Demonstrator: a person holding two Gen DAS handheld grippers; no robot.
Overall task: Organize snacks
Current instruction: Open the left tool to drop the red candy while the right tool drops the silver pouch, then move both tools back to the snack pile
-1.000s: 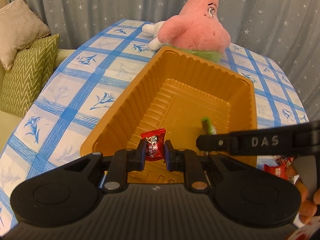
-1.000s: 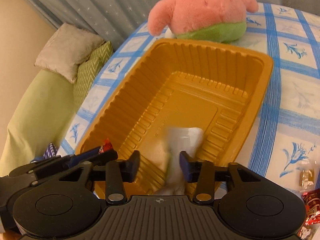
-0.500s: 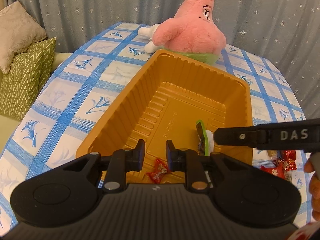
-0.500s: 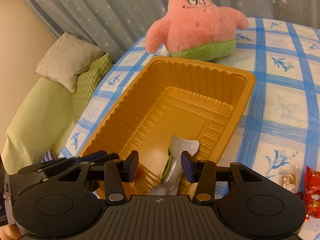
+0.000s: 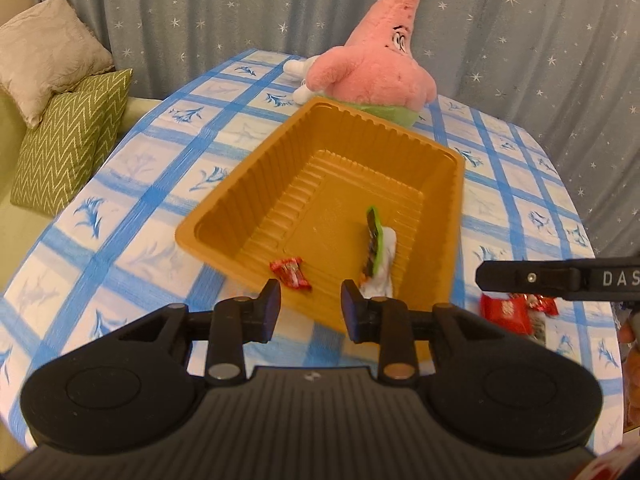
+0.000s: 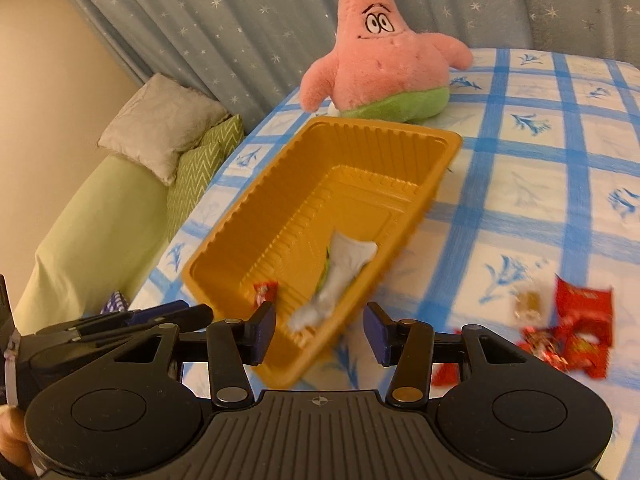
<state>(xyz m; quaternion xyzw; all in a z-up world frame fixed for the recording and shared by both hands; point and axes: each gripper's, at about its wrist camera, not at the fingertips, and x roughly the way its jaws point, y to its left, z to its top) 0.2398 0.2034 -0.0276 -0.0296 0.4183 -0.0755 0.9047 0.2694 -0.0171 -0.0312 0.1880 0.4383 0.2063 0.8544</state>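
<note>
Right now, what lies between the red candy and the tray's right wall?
A green-and-white packet, on the tray floor beside the candy; clearest in the left wrist view.

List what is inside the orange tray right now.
Inside the orange tray lie a small red candy and a green-and-white packet leaning on the side wall. The gripper fingers hide the tray's nearest corner.

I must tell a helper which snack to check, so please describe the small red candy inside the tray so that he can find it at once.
Find the orange tray in front of the pink plush star. On its floor, near the corner closest to the grippers, lies the small red candy. Its only neighbour inside is a long white-and-green packet; the other red snacks lie outside on the tablecloth.
</note>
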